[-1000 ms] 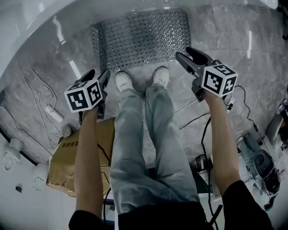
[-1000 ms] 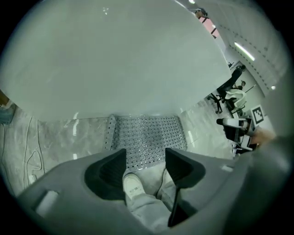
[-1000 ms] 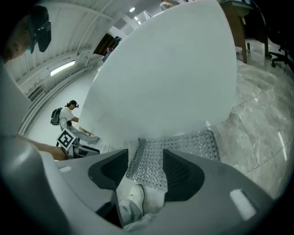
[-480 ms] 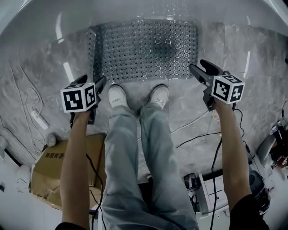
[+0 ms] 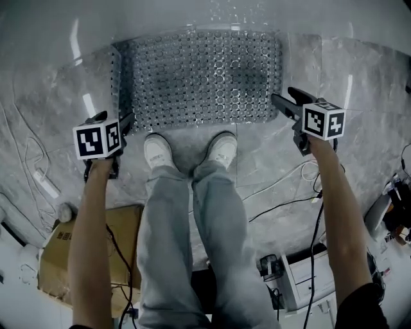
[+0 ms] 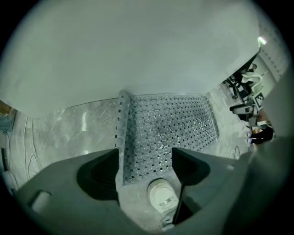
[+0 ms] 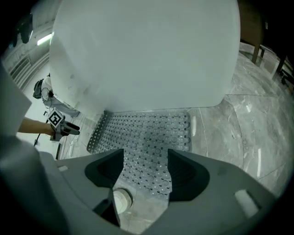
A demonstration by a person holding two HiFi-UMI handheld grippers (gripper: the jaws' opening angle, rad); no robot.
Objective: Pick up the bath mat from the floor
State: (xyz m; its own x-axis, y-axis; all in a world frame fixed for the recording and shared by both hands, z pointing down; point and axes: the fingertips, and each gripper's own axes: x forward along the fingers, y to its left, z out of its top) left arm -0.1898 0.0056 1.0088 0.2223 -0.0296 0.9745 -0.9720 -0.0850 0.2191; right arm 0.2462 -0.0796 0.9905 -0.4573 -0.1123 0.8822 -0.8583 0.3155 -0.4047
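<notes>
The bath mat (image 5: 199,80) is a grey rubber sheet full of round holes, lying flat on the marble floor against the tub; it also shows as the mat (image 6: 170,128) and the mat (image 7: 147,133). My left gripper (image 5: 114,119) hovers by the mat's near left corner. My right gripper (image 5: 286,97) hovers by its near right edge. Both are above the floor and apart from the mat. In the gripper views the left gripper (image 6: 144,153) and right gripper (image 7: 145,153) have jaws opening wide, with nothing between them.
The white tub wall (image 5: 192,13) rises right behind the mat. The person's white shoes (image 5: 157,151) stand at the mat's near edge. A cardboard box (image 5: 64,257) and a power strip (image 5: 45,183) lie at left. Cables (image 5: 282,199) and equipment (image 5: 302,276) lie at right.
Both grippers have moved apart and forward, to the mat's two near corners. The head view has tipped forward, so more of the mat shows.
</notes>
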